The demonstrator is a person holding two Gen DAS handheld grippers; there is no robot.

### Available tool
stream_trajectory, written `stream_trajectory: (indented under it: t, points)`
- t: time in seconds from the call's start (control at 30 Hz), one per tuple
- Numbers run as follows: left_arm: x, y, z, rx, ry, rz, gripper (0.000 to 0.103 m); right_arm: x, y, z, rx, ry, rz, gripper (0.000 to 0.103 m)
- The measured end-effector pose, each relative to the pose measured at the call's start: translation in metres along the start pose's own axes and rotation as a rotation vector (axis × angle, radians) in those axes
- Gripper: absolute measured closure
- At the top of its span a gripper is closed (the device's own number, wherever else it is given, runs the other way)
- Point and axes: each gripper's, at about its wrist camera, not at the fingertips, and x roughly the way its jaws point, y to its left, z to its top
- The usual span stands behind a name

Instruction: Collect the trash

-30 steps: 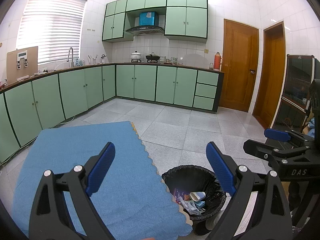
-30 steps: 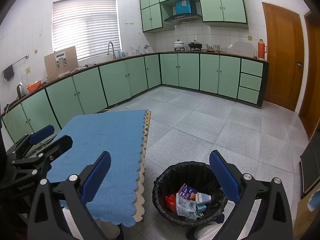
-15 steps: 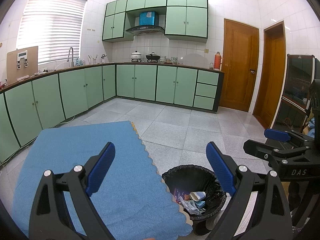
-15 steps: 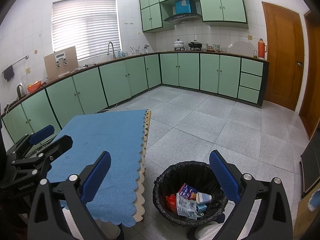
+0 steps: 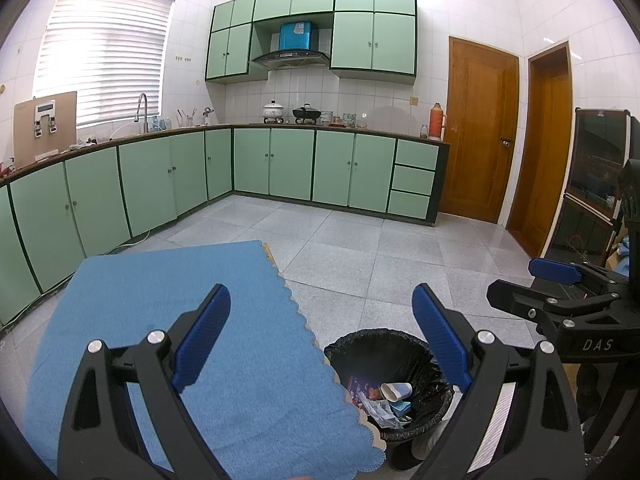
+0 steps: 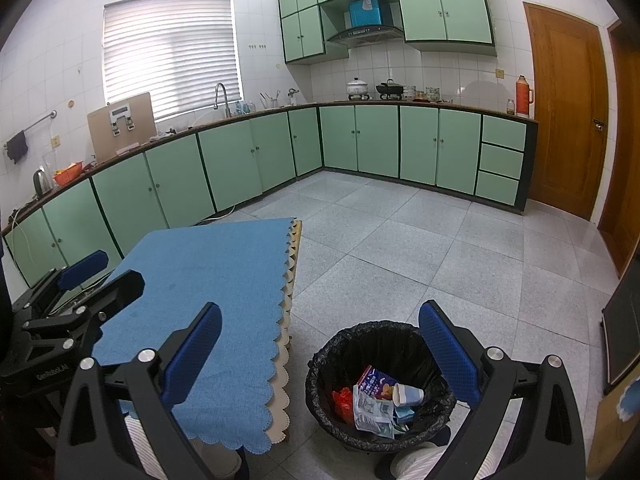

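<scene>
A tiled kitchen, seen from my two handheld tongs: my left gripper [image 5: 320, 334] hangs with its blue-padded jaws spread wide and empty above the blue scalloped-edge tablecloth [image 5: 168, 320]. My right gripper [image 6: 320, 354] is spread just as wide, holding nothing. The round bin lined with a black plastic bag [image 6: 380, 384] stands on the grey floor just beside the table edge — below and between the right gripper's jaws, and under the right-hand jaw of the left one. Inside lie a white paper cup [image 6: 408, 394], crumpled printed wrappers [image 6: 370, 406] and a red scrap [image 6: 343, 398]. The red scrap shows only in the right view — the left view's cloth edge hides that side of the bin.
</scene>
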Motion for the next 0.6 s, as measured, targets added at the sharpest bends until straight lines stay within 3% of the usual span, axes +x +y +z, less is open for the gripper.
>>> stream_trajectory:
  t: [0.6]
  points:
    - [0.0037,0.0068,-0.0012,-0.003,0.006,0.0,0.014,0.0038,-0.0007,-0.0033,0.002,0.003,0.0,0.006]
